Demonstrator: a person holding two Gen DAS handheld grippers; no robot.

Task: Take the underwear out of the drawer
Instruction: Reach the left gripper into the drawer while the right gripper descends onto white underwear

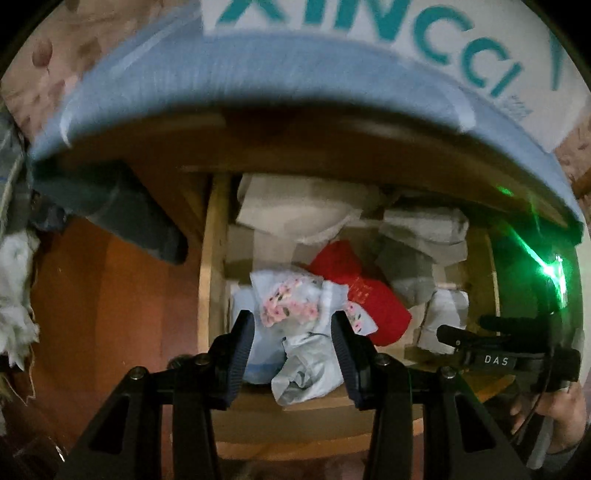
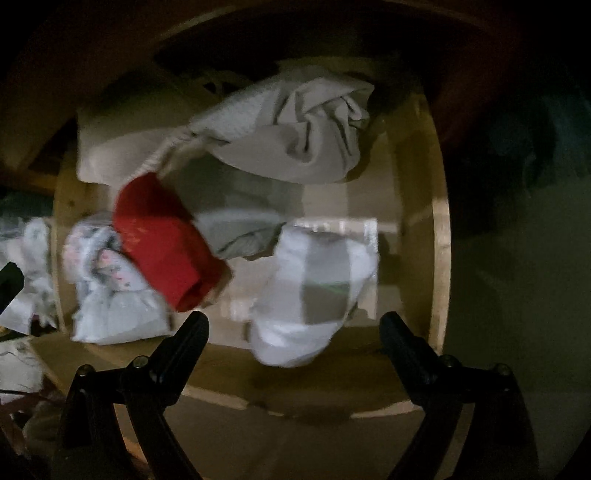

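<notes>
The wooden drawer [image 1: 211, 280] stands pulled out and holds several folded pieces of underwear. Among them are a red one [image 1: 354, 280], grey ones [image 1: 406, 266] and white ones [image 1: 306, 206]. My left gripper [image 1: 293, 354] is over the drawer's front left corner. It is shut on a crumpled pale blue floral piece [image 1: 306, 369] that fills the gap between its pads. My right gripper [image 2: 295, 328] points straight down over the front right part and is wide open. A white and grey folded piece [image 2: 314, 291] lies below it, apart from both fingers. The red piece [image 2: 166, 240] lies to its left.
A pale blue padded edge [image 1: 295, 74] and a white box with teal letters [image 1: 369, 26] overhang the back of the drawer. A dark cloth [image 1: 129, 221] hangs at the left over the orange-brown floor [image 1: 110, 314]. A hand [image 1: 561, 417] grips the right tool [image 1: 491, 360].
</notes>
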